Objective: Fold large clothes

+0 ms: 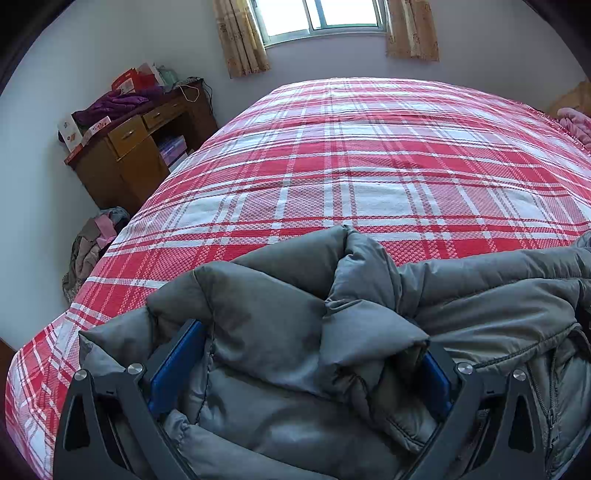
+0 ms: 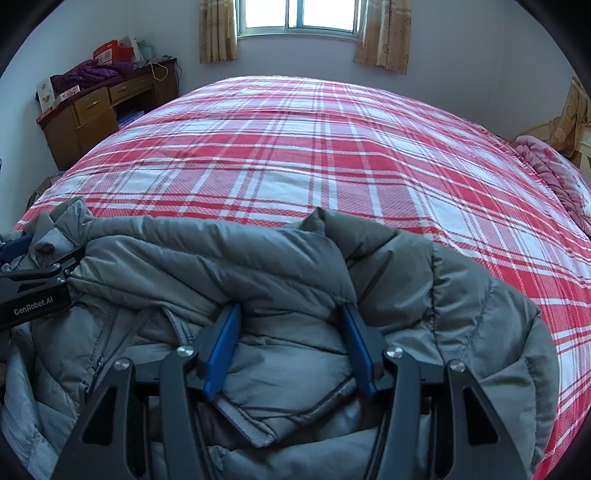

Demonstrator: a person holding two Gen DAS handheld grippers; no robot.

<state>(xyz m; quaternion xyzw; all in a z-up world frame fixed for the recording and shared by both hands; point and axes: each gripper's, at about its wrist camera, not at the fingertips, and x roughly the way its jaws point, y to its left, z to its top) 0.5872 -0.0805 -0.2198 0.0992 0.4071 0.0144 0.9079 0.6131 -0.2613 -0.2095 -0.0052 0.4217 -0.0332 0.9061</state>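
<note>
Claws clamped on grey puffer jacket [image 2: 258, 266]
Left claw [image 1: 299, 354] and right claw [image 2: 291, 332] each pinched bunched jacket fabric over the plaid bed [image 2: 314, 147].

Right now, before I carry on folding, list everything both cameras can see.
jacket: one, grey, puffy, bunched at the near edge of the bed, held by both grippers
bed cover: one, red and white plaid, spread over the bed
desk: one, brown wood, far left corner
purple cloth: one, piled on the desk beside boxes
clothes heap: one, mixed colours, on the floor by the desk
pink blanket: one, right edge of the bed
window: one, far wall
curtains: two, tan, either side of the window
left gripper: black, blue pads, jacket fabric between them
right gripper: black, blue pads, jacket fabric between them
</note>
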